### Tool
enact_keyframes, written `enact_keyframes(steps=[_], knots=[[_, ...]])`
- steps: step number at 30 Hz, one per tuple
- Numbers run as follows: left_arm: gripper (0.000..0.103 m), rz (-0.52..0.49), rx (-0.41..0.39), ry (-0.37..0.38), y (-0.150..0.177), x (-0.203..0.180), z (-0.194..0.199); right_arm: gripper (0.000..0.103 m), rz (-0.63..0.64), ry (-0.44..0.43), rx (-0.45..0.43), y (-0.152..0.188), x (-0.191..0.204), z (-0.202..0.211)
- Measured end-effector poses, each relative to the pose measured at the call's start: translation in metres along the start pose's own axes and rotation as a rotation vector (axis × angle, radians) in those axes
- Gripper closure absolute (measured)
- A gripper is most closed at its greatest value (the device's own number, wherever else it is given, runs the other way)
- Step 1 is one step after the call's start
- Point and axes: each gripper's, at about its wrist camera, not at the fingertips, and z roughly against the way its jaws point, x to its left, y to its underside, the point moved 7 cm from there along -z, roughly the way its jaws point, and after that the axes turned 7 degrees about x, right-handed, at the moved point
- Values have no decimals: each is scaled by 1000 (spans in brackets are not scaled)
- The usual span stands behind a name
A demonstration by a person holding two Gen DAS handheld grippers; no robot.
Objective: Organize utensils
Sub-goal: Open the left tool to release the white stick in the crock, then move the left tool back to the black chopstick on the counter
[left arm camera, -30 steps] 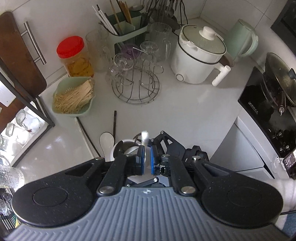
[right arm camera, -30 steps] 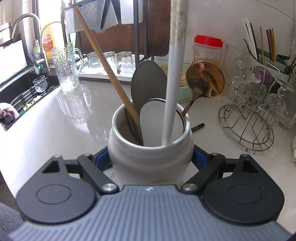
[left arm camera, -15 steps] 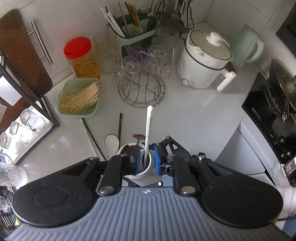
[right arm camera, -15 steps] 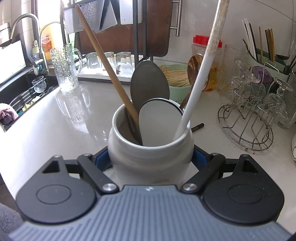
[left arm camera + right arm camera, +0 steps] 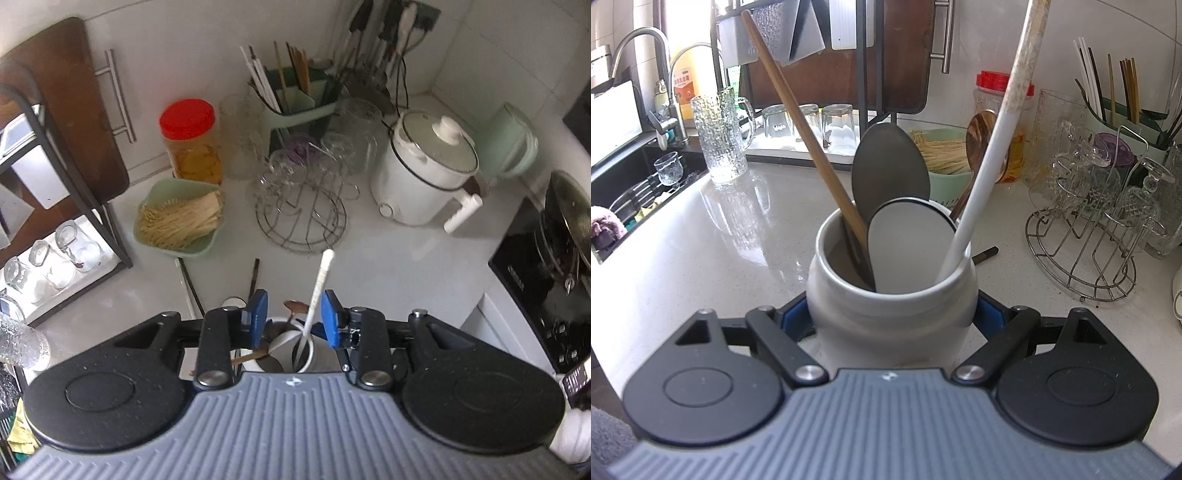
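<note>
The white-handled utensil leans in the white crock on the worktop. My right hand-held gripper clamps the crock; my left hand-held gripper is opening, pads clear of the handle.

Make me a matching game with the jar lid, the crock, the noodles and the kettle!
Things:
1. jar lid
2. crock
3. noodles
4. kettle

Matches:
A. in a green bowl
B. red
C. pale green, in the corner
D. held by the right tool, with spoons inside

Pairs: 1-B, 2-D, 3-A, 4-C
</note>
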Motion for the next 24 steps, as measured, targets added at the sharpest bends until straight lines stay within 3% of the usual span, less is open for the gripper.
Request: enact_keyframes(steps=[12,24], knots=[[66,121,-137,-62,5,58,26,12,0,2,5,-1,0,-1],[63,324,-214,-86,35,119,31,12,-10,5,7,-1,0,-1]])
